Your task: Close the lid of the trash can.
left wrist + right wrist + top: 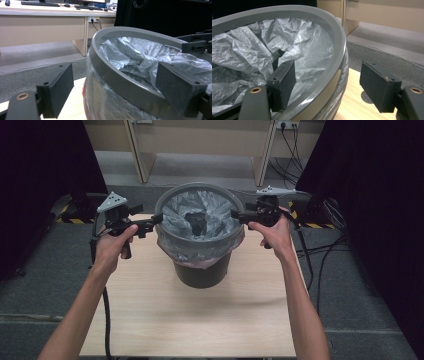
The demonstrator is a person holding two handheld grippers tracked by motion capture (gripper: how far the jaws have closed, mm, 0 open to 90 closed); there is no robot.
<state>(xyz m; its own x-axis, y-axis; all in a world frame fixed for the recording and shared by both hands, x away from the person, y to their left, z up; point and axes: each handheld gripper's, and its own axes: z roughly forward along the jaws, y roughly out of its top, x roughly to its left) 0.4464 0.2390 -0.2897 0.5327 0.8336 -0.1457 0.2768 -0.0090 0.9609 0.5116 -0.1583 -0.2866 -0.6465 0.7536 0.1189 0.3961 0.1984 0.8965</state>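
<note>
We take this for an office or lab set up for recording. Black curtains (pixel 40 180) hang on both sides of a small wooden tabletop (pixel 200 320) on grey carpet (pixel 360 285); behind stand light wooden desks (pixel 37 22) with keyboards (pixel 40 3), wall sockets (pixel 93 19) and trailing cables (pixel 292 150).

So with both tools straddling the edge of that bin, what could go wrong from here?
Three risks, as I judge them:
1. Each open tool, left and right, has one jaw inside the grey rim ring and one outside. Closing could pinch or tear the grey bag.
2. Lifting unevenly could tilt the ring or tip the bin.
3. The bin stands near the far edge of the table, so a push could slide it off.
</note>
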